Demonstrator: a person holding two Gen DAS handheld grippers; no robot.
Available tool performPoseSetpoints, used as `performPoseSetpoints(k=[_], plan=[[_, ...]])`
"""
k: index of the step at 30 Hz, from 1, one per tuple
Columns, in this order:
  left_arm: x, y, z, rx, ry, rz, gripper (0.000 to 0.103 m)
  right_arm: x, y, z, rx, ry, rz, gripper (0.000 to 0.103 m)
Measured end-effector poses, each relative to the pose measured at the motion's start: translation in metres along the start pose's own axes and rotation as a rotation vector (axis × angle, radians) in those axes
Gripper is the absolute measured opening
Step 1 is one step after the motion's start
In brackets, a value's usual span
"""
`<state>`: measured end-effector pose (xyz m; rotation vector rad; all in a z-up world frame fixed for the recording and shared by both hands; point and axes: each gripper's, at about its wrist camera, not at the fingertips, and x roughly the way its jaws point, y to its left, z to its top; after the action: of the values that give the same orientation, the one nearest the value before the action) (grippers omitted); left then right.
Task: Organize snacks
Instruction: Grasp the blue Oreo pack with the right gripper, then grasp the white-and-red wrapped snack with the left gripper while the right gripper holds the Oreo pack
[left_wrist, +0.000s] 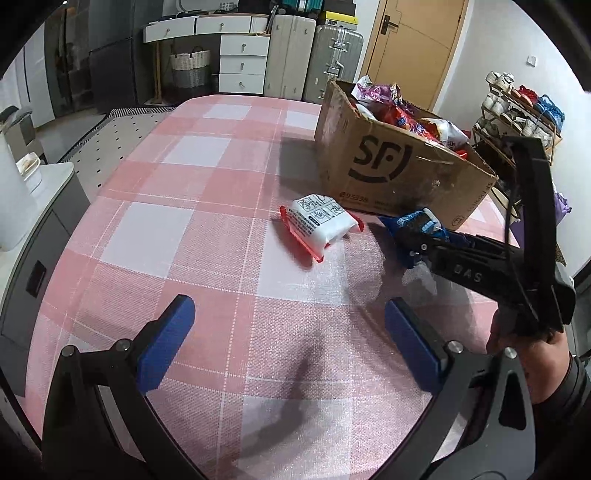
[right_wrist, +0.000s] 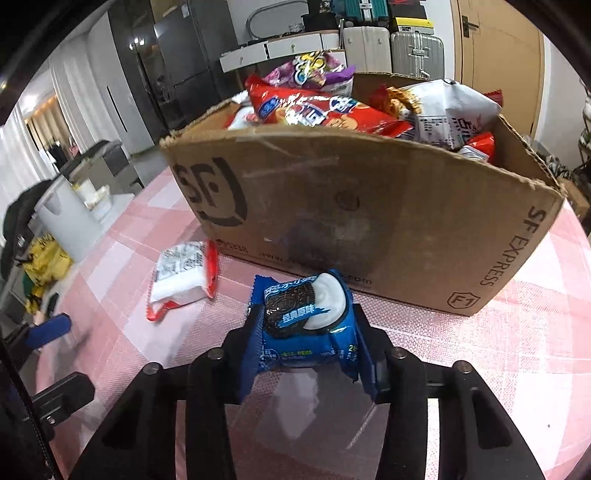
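While clamped tight on blue cookie packet (right_wrist: 306, 325), right gripper (right_wrist: 308, 345) faces cardboard box (right_wrist: 369, 221) at centre frame; white packet (right_wrist: 183, 273) lower left; left gripper (left_wrist: 288, 339) wide open, empty.

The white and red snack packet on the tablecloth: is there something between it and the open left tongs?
Nothing visible. Only bare checked tablecloth lies between the left tongs and the white and red packet. The right tongs, shut on a blue cookie packet, are off to the side.
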<state>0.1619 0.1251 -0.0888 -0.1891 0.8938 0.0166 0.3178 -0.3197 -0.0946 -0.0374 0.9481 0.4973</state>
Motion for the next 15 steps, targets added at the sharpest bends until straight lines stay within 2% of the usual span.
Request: performPoseSetpoints(k=[5, 8, 15], plan=[[-0.004, -0.003, -0.001, 0.007, 0.001, -0.003, 0.102, -0.006, -0.004, -0.006, 0.028, -0.011, 0.031, 0.043], [-0.006, -0.006, -0.001, 0.013, 0.008, 0.002, 0.102, -0.020, -0.007, -0.008, 0.031, -0.060, 0.019, 0.043], [-0.009, -0.007, -0.001, 0.014, 0.008, 0.010, 0.102, -0.037, -0.008, -0.008, 0.041, -0.087, 0.052, 0.043]])
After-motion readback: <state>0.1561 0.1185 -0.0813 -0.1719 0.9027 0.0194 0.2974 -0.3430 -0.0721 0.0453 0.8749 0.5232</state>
